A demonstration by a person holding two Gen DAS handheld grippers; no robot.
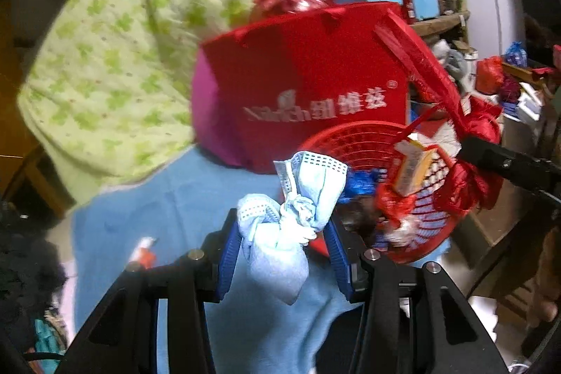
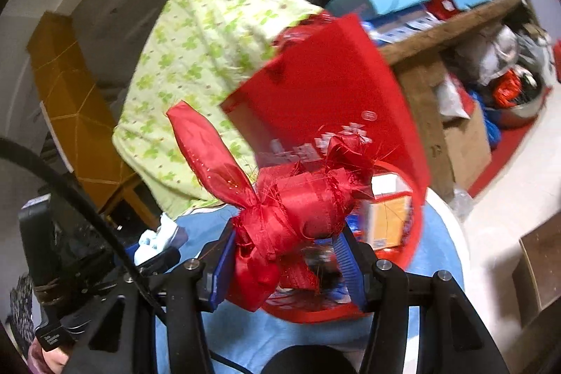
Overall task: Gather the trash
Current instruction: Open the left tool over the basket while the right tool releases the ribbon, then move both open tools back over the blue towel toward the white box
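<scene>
Between the blue ribbed fingers point(image 1: 228, 255) of the left gripper point(image 1: 280, 233) hangs a knotted pale-blue face mask point(image 1: 298, 202), soft and pleated, pinched at its bundled middle above the blue cloth point(image 1: 182, 198). Just ahead and to its right sits the red slatted plastic basket point(image 1: 354, 142), already holding a small carton point(image 1: 413, 167) and wrappers. Further right, the right gripper point(image 2: 287, 233) clamps a crumpled red satin ribbon point(image 2: 280, 209), shiny and frayed at its edges, directly over that basket point(image 2: 417, 209). Behind both stands a stiff red paper bag point(image 1: 308, 76). Judging from this, the carrying step is nearly done; next each gripper needs to spread over the basket's opening, so these light, clingy pieces fall inside rather than snag on the rim.
</scene>
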